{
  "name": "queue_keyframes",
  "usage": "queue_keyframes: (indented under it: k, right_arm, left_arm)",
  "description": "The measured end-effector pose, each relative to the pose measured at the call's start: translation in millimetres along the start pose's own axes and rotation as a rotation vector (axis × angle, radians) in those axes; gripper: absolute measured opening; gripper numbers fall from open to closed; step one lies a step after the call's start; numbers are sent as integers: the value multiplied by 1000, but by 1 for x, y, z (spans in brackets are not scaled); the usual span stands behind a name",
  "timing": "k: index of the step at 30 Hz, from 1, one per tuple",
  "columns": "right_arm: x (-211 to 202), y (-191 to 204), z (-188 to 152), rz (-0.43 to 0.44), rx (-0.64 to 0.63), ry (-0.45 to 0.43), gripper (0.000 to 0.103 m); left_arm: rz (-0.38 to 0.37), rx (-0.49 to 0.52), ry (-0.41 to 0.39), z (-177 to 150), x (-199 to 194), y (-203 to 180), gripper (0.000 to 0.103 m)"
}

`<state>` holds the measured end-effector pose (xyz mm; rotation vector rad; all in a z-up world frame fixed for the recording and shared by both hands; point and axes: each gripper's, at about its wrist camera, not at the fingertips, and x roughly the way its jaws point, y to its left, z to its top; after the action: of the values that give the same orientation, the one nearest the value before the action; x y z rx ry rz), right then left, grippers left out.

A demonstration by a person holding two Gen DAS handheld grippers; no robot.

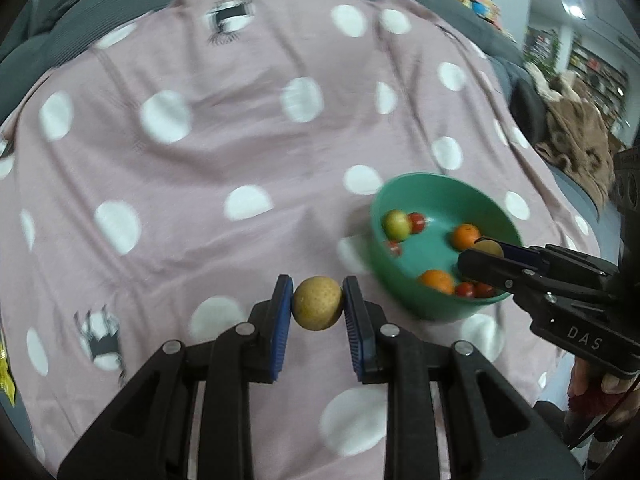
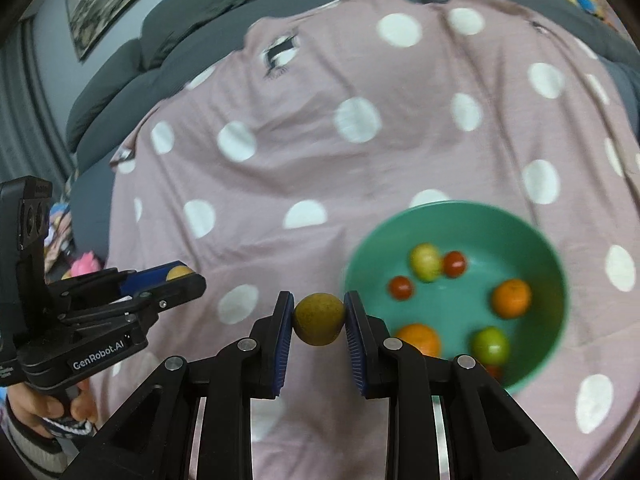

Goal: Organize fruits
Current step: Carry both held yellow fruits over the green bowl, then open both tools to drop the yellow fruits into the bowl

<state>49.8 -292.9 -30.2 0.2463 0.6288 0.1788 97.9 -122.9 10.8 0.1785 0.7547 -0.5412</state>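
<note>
Left gripper (image 1: 318, 304) pinched one round yellow-brown fruit (image 1: 318, 303) above the pink polka-dot cloth (image 1: 180, 208), left of the green plastic bowl (image 1: 404, 280). Right gripper (image 2: 319, 319) pinched a second yellow-brown fruit (image 2: 319, 319) just beside the bowl's left rim. Risk judged: early release would roll fruit across the cloth; motion blur suggests haste

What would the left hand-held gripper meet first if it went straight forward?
Probably only the pink dotted blanket. The left hand-held gripper, holding a yellow-brown fruit, points left of the green bowl; depth is unclear.
</note>
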Motion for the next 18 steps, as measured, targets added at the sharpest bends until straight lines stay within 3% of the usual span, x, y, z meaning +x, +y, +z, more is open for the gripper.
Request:
queue_keyframes:
  k: [9,18]
  right_arm:
    - [-16,-53,-2,-88,71,-20,28]
    - [-6,-91,-1,-169,95,47,28]
  left_arm:
    - [-63,100,48,29,48,-62,25]
    - [-69,147,136,35,100,-97,26]
